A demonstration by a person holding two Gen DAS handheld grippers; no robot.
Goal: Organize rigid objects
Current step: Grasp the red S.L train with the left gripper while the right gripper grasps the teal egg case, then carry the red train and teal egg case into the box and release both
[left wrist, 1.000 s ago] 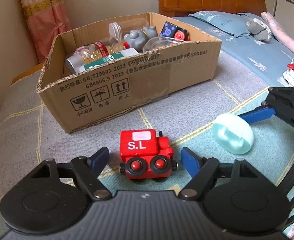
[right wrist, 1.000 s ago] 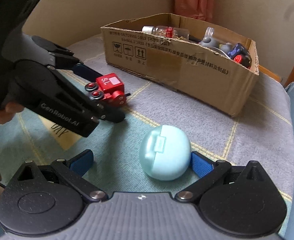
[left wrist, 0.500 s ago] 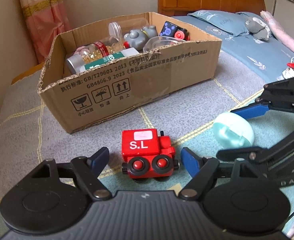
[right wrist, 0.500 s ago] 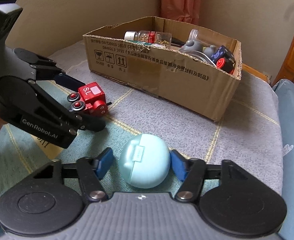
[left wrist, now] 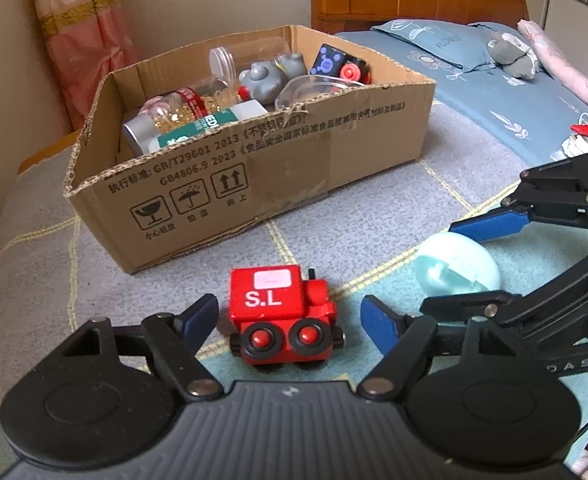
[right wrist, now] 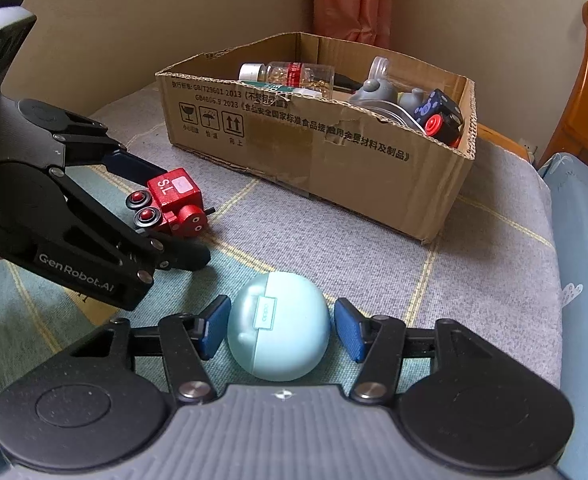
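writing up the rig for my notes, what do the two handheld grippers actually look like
Both match: matte black linkage arms with silver pivot pins, two round black discs flanking a ribbed grey body, and blue textured pads on the fingers. The left gripper carries white "GenRobot.AI" lettering on its side. The right gripper shows a small white emblem on the grey body. No cables or sleeves are clearly visible.

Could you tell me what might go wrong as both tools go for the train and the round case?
1. The light-blue case is smooth and domed; the right tool, open with pads either side, might squeeze it out forward.
2. The red train stands on wheels, so the open left tool could roll it away if one pad touches first.
3. The tools work close together and could bump when lifting toward the cardboard box.
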